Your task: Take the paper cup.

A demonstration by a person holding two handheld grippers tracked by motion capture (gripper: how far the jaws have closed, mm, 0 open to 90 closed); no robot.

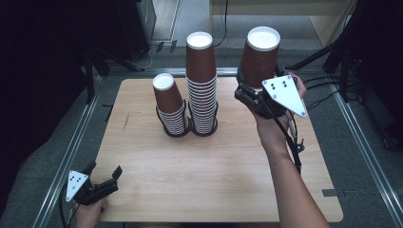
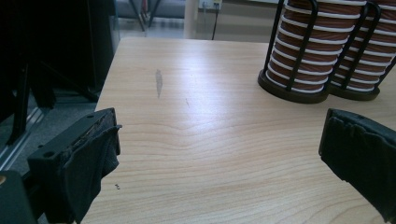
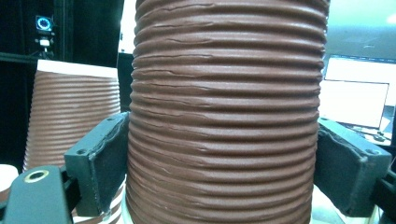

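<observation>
Right gripper clamps an upturned cup; lower it squarely over the tall stack. Left gripper gapes wide.

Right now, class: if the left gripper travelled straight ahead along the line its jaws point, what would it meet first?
Probably bare tabletop. The left gripper, open, aims low over the wood; the cup stacks stand off to the right of its line, though depth is uncertain.

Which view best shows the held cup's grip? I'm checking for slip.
The right gripper view: both pads press the brown ribbed paper cup at its sides. The high view shows the cup upside down above the right gripper, contact hidden.
</observation>
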